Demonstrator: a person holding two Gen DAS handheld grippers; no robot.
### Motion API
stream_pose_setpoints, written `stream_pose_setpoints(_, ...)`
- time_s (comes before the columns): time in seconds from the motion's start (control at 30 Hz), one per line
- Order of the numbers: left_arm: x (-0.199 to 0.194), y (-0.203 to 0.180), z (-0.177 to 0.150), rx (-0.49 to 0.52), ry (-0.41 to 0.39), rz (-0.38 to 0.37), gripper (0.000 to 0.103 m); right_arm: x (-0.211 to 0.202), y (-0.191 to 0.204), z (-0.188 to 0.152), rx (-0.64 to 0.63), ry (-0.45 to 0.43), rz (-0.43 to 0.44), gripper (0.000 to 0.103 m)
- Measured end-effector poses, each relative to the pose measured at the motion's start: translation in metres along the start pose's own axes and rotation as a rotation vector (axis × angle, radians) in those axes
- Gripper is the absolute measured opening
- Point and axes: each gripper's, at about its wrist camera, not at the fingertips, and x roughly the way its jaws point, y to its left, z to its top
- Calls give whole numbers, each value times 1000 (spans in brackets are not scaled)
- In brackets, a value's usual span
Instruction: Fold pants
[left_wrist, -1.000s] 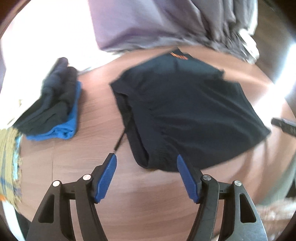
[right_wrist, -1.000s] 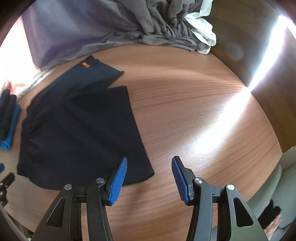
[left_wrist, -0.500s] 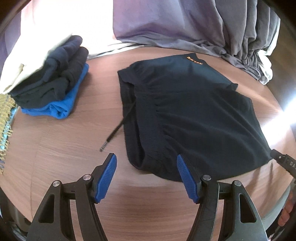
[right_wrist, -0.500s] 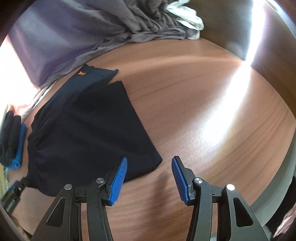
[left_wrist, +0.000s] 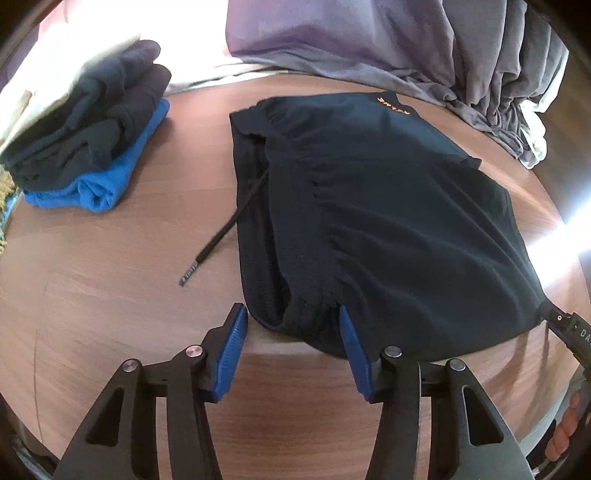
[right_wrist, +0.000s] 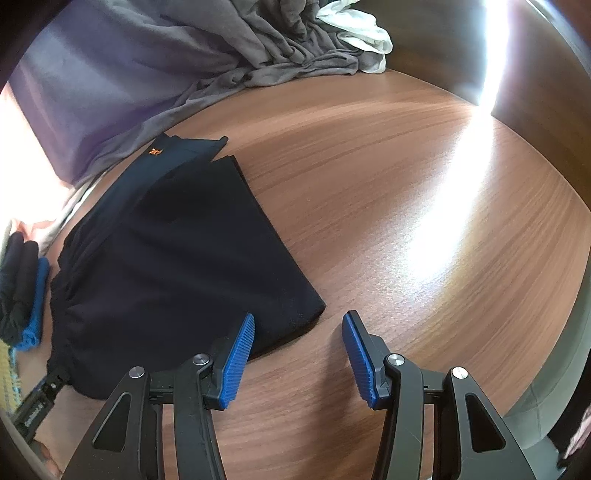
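Observation:
Dark navy shorts (left_wrist: 388, 221) with a small orange logo lie folded in half on the wooden table (left_wrist: 110, 295); a black drawstring (left_wrist: 218, 240) trails out to the left. My left gripper (left_wrist: 291, 325) is open, its blue pads straddling the near waistband corner. In the right wrist view the shorts (right_wrist: 177, 266) lie left of centre. My right gripper (right_wrist: 299, 328) is open, its jaws astride the near leg-hem corner, just above the table (right_wrist: 406, 221).
A folded stack of dark and blue clothes (left_wrist: 92, 147) sits at the far left. A heap of grey and purple clothes (left_wrist: 406, 48) lines the table's far edge; it also shows in the right wrist view (right_wrist: 221, 62). Sun glare marks the table's right side.
Both grippers have moved closer to the shorts' near edge: the left one now straddles the waistband corner, the right one the hem corner. The shorts have not moved.

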Motion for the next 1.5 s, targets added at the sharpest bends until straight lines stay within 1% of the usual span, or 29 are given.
stream_pose_setpoints(0.2, 2, 1, 2, -6, -18, -11, 48, 0, 3, -1, 0, -18, -3, 42)
stream_pose_setpoints(0.27, 4, 2, 3, -11, -17, -19, 46, 1, 2, 1, 15, -30, -7, 41)
stream_pose_setpoints(0.37, 7, 4, 5, -23, -20, -35, 40, 4, 4, 5, 24, -38, -14, 36)
stream_pose_setpoints(0.43, 8, 3, 6, -21, -23, -42, 31, 5, 5, 6, 27, -39, -19, 29)
stream_pose_setpoints(0.5, 7, 1, 7, -9, -30, -42, 26, 6, 6, 6, 31, -38, -26, 15)
stream_pose_setpoints(0.6, -2, -2, 10, 9, -56, -42, 24, 7, 5, 9, 46, -21, -6, 10)
stream_pose_setpoints(0.7, -12, -4, 17, 18, -65, -39, 22, -3, 5, 12, 57, -27, 19, 9)
stream_pose_setpoints(0.83, -27, -5, 28, 3, -53, -57, 20, -30, 11, 21, 37, -74, 46, 8)
stream_pose_setpoints(0.97, -47, -9, 37, 5, -77, -68, 18, -57, 16, 33, 40, -115, 73, 8)
stream_pose_setpoints(1.03, -57, -10, 42, 7, -89, -66, 17, -71, 19, 41, 47, -144, 89, 8)
stream_pose_setpoints(1.2, -79, -5, 52, -25, -102, -93, 17, -102, 29, 60, 37, -230, 128, 7)
stream_pose_setpoints(1.3, -87, -2, 56, -63, -101, -113, 16, -111, 35, 71, 35, -266, 154, 7)
stream_pose_setpoints(1.4, -94, -2, 60, -75, -118, -105, 16, -113, 43, 80, 33, -288, 193, 7)
stream_pose_setpoints(1.5, -97, 0, 65, -85, -117, -99, 16, -114, 48, 90, 30, -309, 227, 7)
